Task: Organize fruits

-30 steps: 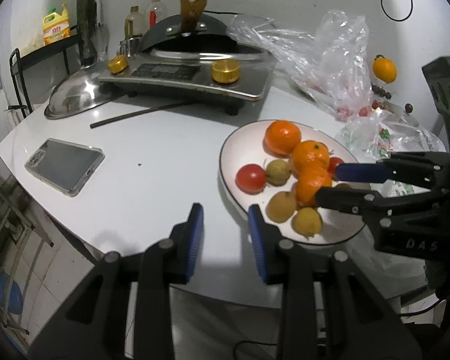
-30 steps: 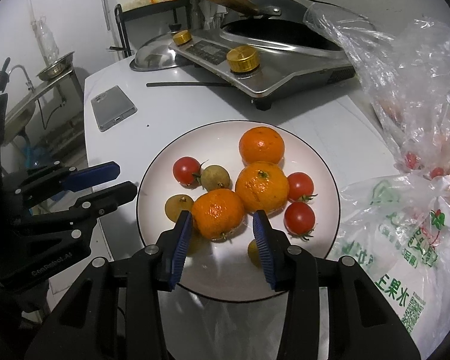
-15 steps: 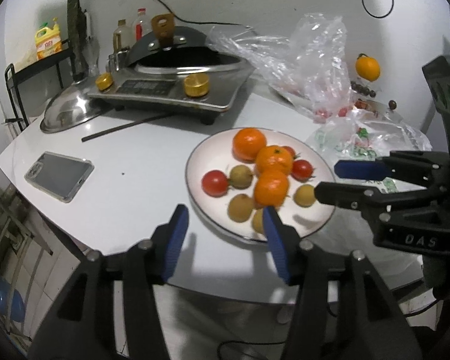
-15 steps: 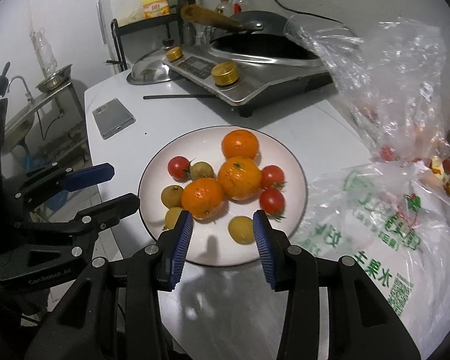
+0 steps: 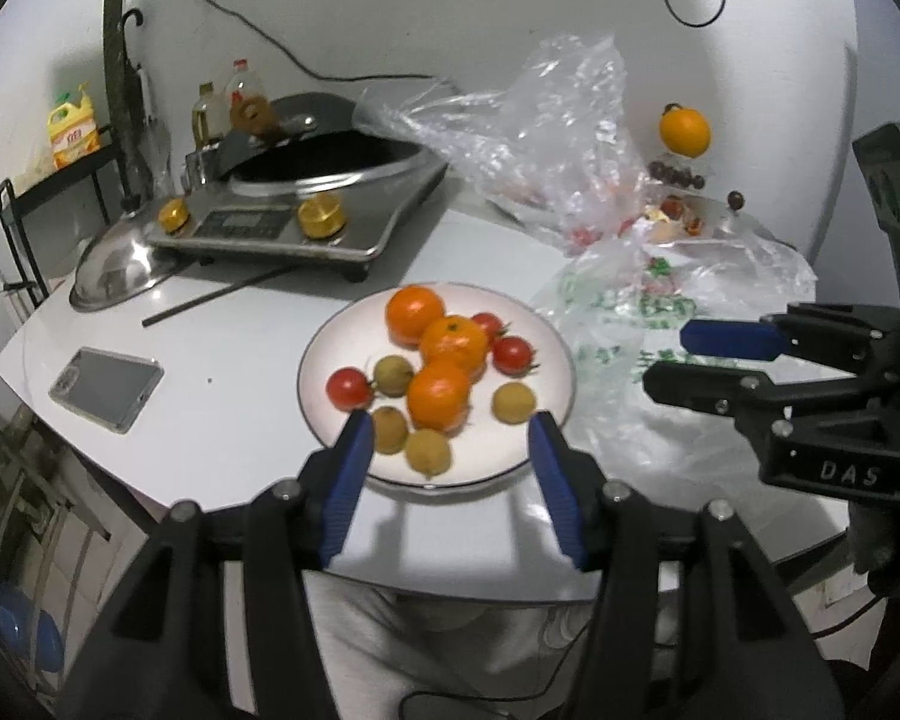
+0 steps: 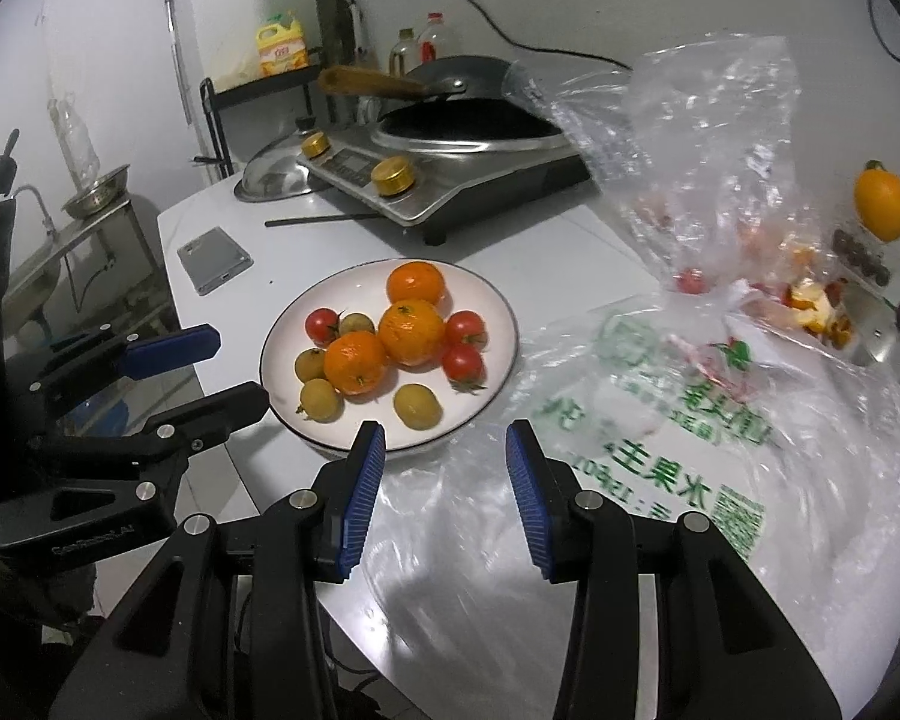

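Note:
A white plate on the white table holds three oranges, three red tomatoes and several small yellow-brown fruits. My left gripper hovers over the plate's near rim. Its jaws are opening and nothing is gripped between them. My right gripper hangs open to the right of the plate, above the printed plastic bag, with nothing between its fingers.
An induction cooker with a wok and a steel lid stand at the back. A phone and a dark rod lie to the left. Crumpled clear bags and an orange are at the back right. The table's edge is close.
Both grippers have drawn back and up from the plate, so it looks smaller and farther. The left jaws have spread much wider. The fruits stay on the plate.

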{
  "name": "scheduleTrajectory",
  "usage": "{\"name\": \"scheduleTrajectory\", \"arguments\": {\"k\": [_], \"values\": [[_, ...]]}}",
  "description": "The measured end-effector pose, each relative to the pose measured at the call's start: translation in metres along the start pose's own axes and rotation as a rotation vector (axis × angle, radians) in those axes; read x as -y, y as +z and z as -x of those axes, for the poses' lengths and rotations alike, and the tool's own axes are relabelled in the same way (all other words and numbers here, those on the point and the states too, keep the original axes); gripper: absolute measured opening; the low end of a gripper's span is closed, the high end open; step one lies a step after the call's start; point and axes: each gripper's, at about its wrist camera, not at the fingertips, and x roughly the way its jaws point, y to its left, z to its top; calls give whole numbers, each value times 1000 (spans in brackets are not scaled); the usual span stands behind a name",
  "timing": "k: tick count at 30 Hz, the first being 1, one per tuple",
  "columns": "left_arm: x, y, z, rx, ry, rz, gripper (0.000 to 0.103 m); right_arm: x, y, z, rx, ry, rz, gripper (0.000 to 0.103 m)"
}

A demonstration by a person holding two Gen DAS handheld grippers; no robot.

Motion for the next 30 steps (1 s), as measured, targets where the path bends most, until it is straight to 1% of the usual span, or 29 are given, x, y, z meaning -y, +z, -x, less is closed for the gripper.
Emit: {"name": "scheduleTrajectory", "arguments": {"k": [1,2,6,8,11,14,15,18,21,23,26,30], "values": [[4,1,4,9,1,-5,64,2,-1,4,8,-2,-4,44],[7,3,8,21,4,-8,70,4,-2,10,19,-4,-8,45],[20,10,24,53,5,-18,72,11,-4,34,66,-19,-20,46],[29,12,32,65,5,-32,72,14,-5,47,91,-26,-28,52],[41,16,45,88,2,-52,73,17,-6,69,137,-39,-29,53],[50,20,58,112,-13,-51,90,19,-7,90,179,-45,-31,53],[55,21,64,129,-13,-52,91,20,-8,96,191,-47,-31,53],[65,23,79,157,-18,-44,91,20,-9,113,221,-57,-17,55],[72,26,93,182,-3,-43,91,19,-11,131,250,-65,-2,58],[76,31,103,201,5,-38,92,19,-12,141,271,-68,2,61],[78,40,121,231,8,-34,92,19,-10,161,314,-72,9,62],[78,57,145,293,29,-27,93,19,-4,185,372,-85,21,63]]}}
